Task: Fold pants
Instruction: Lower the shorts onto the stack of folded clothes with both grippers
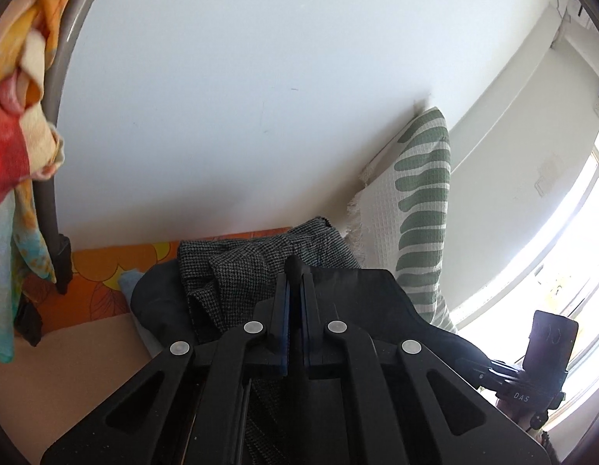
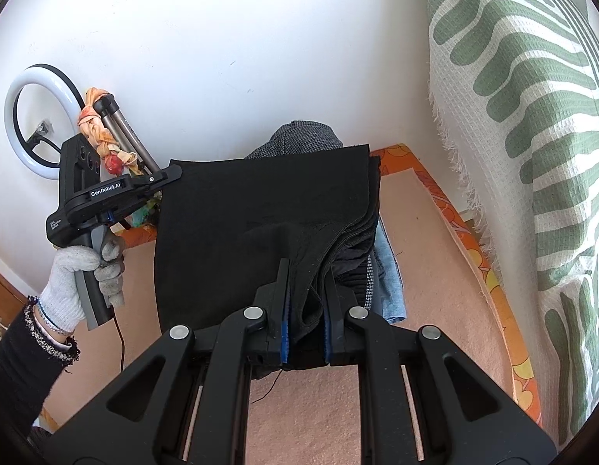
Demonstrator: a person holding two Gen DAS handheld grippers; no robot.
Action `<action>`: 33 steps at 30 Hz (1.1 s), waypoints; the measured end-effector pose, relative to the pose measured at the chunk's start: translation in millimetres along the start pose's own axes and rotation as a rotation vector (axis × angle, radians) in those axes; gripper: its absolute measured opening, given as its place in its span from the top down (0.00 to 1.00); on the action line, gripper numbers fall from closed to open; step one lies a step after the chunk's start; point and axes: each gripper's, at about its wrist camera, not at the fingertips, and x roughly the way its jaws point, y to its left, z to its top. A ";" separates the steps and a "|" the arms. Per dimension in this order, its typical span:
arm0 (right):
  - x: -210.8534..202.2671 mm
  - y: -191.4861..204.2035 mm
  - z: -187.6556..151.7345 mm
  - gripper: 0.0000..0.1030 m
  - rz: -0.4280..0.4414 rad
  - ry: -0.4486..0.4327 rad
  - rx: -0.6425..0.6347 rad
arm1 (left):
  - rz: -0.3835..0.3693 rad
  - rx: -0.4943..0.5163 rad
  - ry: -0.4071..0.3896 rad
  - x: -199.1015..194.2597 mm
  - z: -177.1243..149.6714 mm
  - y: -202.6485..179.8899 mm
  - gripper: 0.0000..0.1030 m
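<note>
We note two grippers: the right gripper is clamped on the near edge of one pair of black pants, the left gripper closed on their far left corner. The pants hang spread between them, above a pile of folded clothes.

Black pants: plain dark fabric, held up off the pink surface, spread as a flat panel w/ top edge roughly level. Layered folds bunch at the right side, near corner pinched. Behind them a grey checked garment, part hidden.
</note>
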 end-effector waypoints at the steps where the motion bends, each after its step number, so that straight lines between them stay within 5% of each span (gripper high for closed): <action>1: -4.0 4.0 3.0 0.88 -0.009 -0.009 -0.020 | 0.002 0.020 -0.009 -3.9 4.5 -5.2 0.97; 11: -21.3 22.6 50.7 0.88 -0.037 -0.101 -0.114 | 0.000 0.045 -0.127 -25.6 52.3 -25.2 0.97; 23: 42.1 -24.6 19.1 0.87 0.050 0.041 0.071 | 0.176 0.099 -0.021 17.9 37.0 -6.3 0.97; 30: 36.7 -35.2 13.3 0.68 -0.033 0.085 0.119 | 0.303 0.143 -0.001 19.9 38.8 -14.5 0.92; 33: 26.1 -37.6 10.1 0.60 -0.070 0.069 0.120 | 0.296 0.143 0.000 12.9 40.2 -18.3 0.88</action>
